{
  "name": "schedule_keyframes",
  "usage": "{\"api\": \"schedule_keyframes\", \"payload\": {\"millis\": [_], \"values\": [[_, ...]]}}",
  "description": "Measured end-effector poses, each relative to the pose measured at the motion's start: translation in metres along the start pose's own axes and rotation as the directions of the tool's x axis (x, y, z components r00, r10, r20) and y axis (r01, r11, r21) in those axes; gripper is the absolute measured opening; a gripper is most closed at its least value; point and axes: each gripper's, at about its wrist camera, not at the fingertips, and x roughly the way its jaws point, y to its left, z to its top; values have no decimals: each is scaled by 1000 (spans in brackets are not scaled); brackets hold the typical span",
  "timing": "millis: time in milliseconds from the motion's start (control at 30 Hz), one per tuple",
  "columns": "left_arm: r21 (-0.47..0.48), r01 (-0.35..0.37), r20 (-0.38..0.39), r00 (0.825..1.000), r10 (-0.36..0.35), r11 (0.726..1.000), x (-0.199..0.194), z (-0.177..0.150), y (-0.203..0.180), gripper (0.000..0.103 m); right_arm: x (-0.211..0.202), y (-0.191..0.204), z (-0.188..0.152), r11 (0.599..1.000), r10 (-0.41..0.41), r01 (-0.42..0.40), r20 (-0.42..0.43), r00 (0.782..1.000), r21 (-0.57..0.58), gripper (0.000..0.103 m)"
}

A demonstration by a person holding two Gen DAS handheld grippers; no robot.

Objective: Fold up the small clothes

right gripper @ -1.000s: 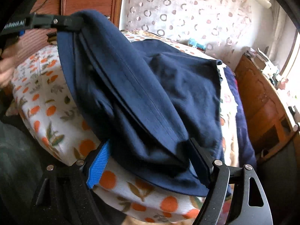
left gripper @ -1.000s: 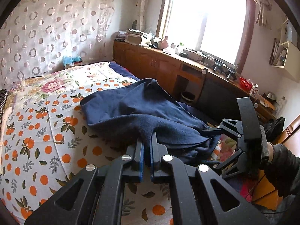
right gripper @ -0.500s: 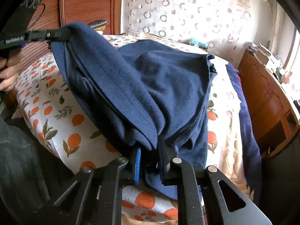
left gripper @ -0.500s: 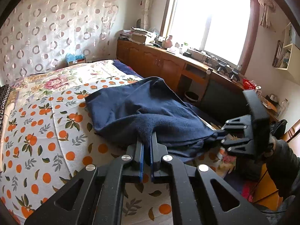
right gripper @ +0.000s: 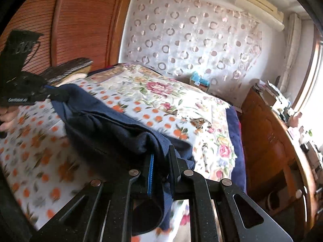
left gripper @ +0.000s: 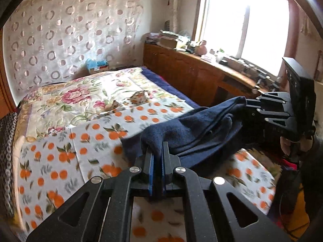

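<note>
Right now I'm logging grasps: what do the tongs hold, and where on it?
Both hold the navy garment: left tongs pinch one bunched end, right tongs the opposite end.

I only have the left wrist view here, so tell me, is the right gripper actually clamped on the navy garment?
Observer: Yes. In the right wrist view the right gripper has its fingers closed on a bunched fold of the navy garment.
Operator: Does any cloth hang below it?
Observer: Yes, a loop droops under the fingers.
Operator: What is behind my left gripper?
Observer: Behind the left gripper stand a slatted wooden panel and a dark woven pillow.
</note>
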Motion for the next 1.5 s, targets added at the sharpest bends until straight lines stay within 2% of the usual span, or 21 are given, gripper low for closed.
{"api": "schedule_keyframes", "payload": {"millis": [67,167,233,267,333,400,433,467,533,767,900,1067,1100,1133,1167,1200,1233,1300,1400,1467,1500], "values": [[-20,0,-28,1000,-1,1000,14,5,10,6,23,-5,8,1000,21,-21,-17,1000,18,12],[-42,-4,-65,998,1,999,35,8,24,13,52,-16,17,997,49,-47,-37,998,56,12],[-45,-21,-69,997,18,999,40,6,30,28,65,-26,21,994,68,-64,-50,996,83,12],[-49,-22,-64,998,18,999,40,6,33,41,67,-36,20,993,74,-69,-55,996,98,12],[-64,-3,-64,998,-2,998,41,6,39,44,74,-43,21,991,73,-66,-63,995,115,12],[-66,8,-67,998,-12,998,41,5,40,54,80,-47,25,992,43,-35,-66,997,118,14],[-63,9,-66,998,-13,998,39,3,40,56,78,-49,26,992,30,-22,-59,998,125,21],[-57,13,-66,998,-17,998,39,1,40,57,73,-49,26,990,27,-20,-48,998,136,30],[-45,26,-82,996,-30,999,40,-4,39,58,60,-49,24,988,17,-12,-31,999,157,38],[-12,45,-139,989,-46,999,67,-9,34,58,17,-32,-1,985,3,4,-40,999,175,40],[-11,46,-145,988,-47,999,76,-5,36,58,-7,-20,-10,980,21,-15,-25,999,200,51],[-10,33,-154,987,-34,999,87,-1,42,58,3,-11,-21,985,50,-32,-104,993,168,51],[-14,27,-153,988,-29,1000,88,0,43,58,8,-13,-21,986,48,-28,-120,992,166,51],[-18,26,-150,988,-28,1000,89,0,45,58,13,-16,-21,985,56,-34,-126,991,169,44],[-23,21,-145,989,-24,1000,89,1,47,58,19,-22,-17,983,77,-56,-120,990,175,22],[-29,13,-141,990,-17,999,89,2,49,58,23,-28,-13,982,89,-68,-116,989,178,13],[-37,5,-137,991,-10,999,89,2,52,58,27,-33,-9,981,95,-75,-108,990,179,8],[-48,-3,-136,991,-4,999,90,3,55,58,31,-46,1,980,89,-76,-64,994,183,7],[-55,-14,-141,990,6,998,93,3,60,58,47,-75,16,972,14,-1,-56,998,234,7],[-59,-22,-141,990,14,998,95,3,62,58,60,-89,20,966,2,21,-88,996,257,8],[-64,-20,-143,990,11,998,96,2,62,58,65,-91,21,965,-34,62,-112,993,254,10]]}}
